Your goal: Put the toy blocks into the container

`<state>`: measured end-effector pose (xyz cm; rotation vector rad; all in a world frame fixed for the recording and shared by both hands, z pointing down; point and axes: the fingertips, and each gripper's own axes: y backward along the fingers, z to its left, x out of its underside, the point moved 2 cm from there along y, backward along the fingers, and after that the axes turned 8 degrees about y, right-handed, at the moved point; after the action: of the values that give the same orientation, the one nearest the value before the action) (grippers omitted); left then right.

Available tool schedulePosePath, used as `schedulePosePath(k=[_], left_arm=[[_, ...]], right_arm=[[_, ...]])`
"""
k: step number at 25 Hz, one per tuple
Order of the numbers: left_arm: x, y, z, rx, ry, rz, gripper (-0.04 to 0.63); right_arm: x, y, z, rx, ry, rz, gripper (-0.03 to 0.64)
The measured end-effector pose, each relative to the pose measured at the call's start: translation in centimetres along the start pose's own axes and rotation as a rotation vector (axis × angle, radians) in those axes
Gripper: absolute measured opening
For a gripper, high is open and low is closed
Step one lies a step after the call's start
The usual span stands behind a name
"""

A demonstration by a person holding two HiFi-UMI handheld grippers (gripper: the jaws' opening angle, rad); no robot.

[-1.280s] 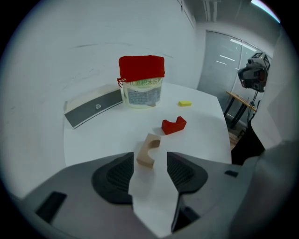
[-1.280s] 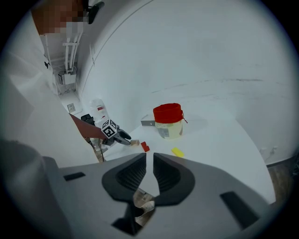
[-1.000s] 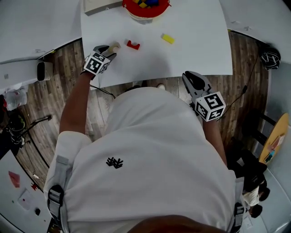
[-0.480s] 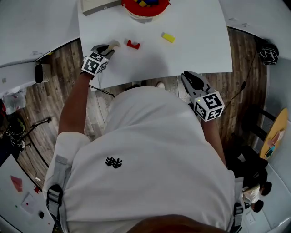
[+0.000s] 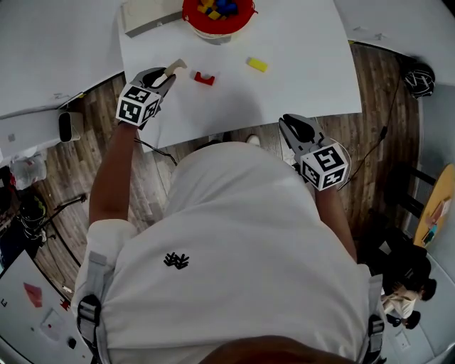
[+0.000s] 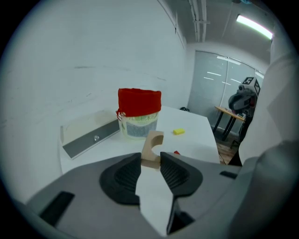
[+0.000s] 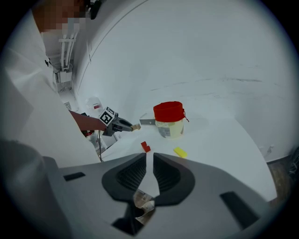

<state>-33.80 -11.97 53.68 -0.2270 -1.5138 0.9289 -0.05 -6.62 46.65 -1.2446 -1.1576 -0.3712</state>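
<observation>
My left gripper (image 5: 169, 73) is shut on a tan arch-shaped block (image 6: 152, 147), its jaws having just closed on it, and holds it above the white table (image 5: 298, 64). The right gripper view also shows that gripper (image 7: 124, 125) raised. A red block (image 5: 205, 78) lies just to its right and a yellow block (image 5: 257, 65) farther right. The red-rimmed bucket (image 5: 217, 14) at the table's far edge holds several coloured blocks. My right gripper (image 5: 293, 128) hovers by the near table edge. A narrow gap stands between its jaws (image 7: 149, 172) and nothing is in it.
A flat grey-and-white box (image 5: 146, 15) lies left of the bucket. Wooden floor with cables (image 5: 153, 146) lies below the table's near edge. Other white tabletops (image 5: 43, 43) stand to the left and right.
The left gripper has risen off the table with the tan block in its jaws, moving toward the bucket. The right gripper has stayed where it was.
</observation>
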Motion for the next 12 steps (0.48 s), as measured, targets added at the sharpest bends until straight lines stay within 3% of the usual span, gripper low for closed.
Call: schedulePosePath(k=[5, 12], left_arm=[[-5.7, 1.1, -0.7, 0.018, 0.004, -0.082, 0.133], [-12.8, 0.8, -0.7, 0.012, -0.007, -0.124, 0.133]], right_arm=[[0.3, 0.4, -0.6, 0.000, -0.004, -0.001, 0.048], [0.4, 1.4, -1.8, 0.022, -0.017, -0.010, 0.048]])
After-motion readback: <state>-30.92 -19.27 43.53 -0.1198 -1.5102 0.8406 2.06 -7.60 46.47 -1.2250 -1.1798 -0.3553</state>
